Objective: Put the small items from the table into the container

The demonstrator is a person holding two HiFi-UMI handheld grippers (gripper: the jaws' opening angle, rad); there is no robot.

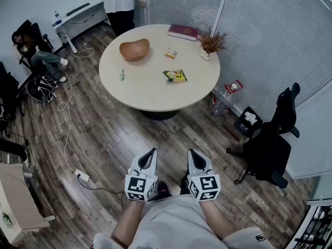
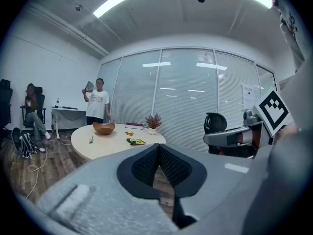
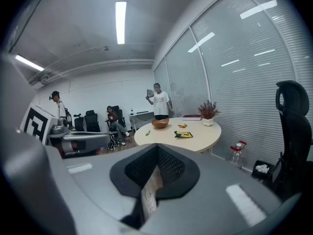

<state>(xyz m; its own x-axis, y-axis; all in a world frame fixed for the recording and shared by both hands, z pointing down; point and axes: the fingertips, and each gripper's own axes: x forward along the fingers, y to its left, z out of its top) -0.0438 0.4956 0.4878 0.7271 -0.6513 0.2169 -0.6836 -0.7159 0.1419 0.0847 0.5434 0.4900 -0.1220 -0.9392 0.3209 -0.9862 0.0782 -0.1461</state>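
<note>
A round beige table [image 1: 150, 90] stands ahead of me, well out of reach. On it sit a wooden bowl [image 1: 134, 50], a green-yellow snack packet [image 1: 176, 75], a small orange packet [image 1: 170, 52] and a little green item [image 1: 122, 75]. My left gripper [image 1: 151, 153] and right gripper [image 1: 191, 153] hover side by side low over the floor, close to my body, both shut and empty. The left gripper view shows shut jaws [image 2: 159, 149] with the bowl [image 2: 103, 128] and the packet [image 2: 137, 141] far beyond. From the right gripper [image 3: 157, 149] the bowl [image 3: 160, 123] and packet [image 3: 184, 134] look just as distant.
A red book [image 1: 183, 32] and a potted dried plant [image 1: 210, 44] also stand on the table. A black office chair [image 1: 270, 144], bottles [image 1: 225, 100] and a bin sit to the right. A cable with a power strip [image 1: 83, 176] crosses the floor at left. One person [image 1: 119, 1] stands behind the table; another sits at far left.
</note>
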